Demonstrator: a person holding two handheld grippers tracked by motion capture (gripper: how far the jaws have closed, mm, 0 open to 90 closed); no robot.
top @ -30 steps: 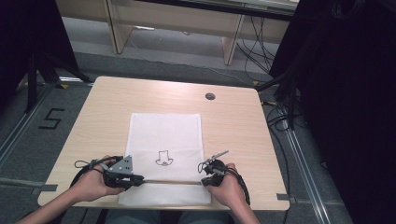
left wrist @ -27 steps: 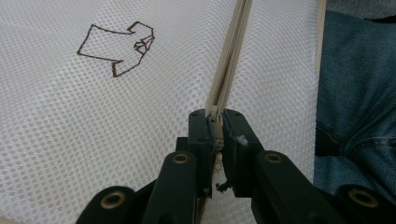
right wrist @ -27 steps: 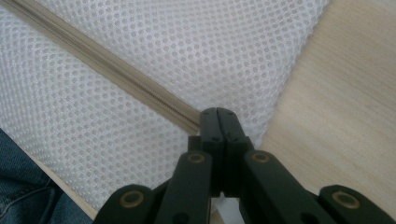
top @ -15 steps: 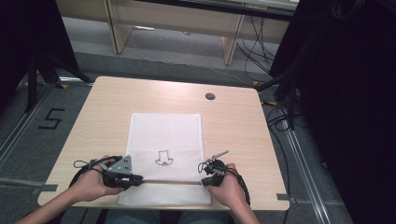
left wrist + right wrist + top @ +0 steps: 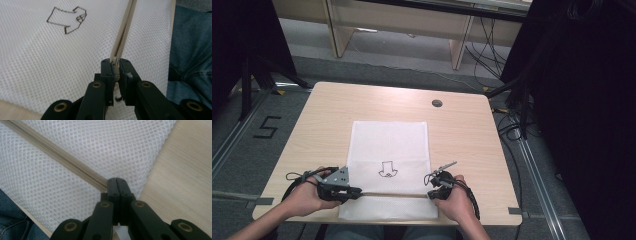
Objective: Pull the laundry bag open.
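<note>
Clamped on the left end of a beige zipper (image 5: 389,194), the left gripper (image 5: 353,191) sits in the lower left of the high view, held in the person's left hand (image 5: 307,197) near the bottom edge of the wooden table (image 5: 462,135). In the left gripper view its two black jaws stand almost together at lower centre of the frame, with the zipper's end pinched between them, and the zipper's tape runs from there up to the top edge of the picture. The right gripper (image 5: 432,192) is in the lower middle-right of the high view, in the person's right hand (image 5: 457,200); its jaws are pressed tight together at the right end of the zipper, and in the right gripper view the beige strip comes down from the upper left corner and ends right at the jaw tips, so it appears gripped there. The zipper lies straight between the two grippers, across the lower part of a white mesh bag (image 5: 389,145), which is spread flat in the centre of the table, reaching to its near edge. A small dark outline drawing (image 5: 388,169) sits on the mesh just above the zipper, in the middle of the frame, and appears again in the upper left of the left gripper view. Blue denim fills the right side of that view.
</note>
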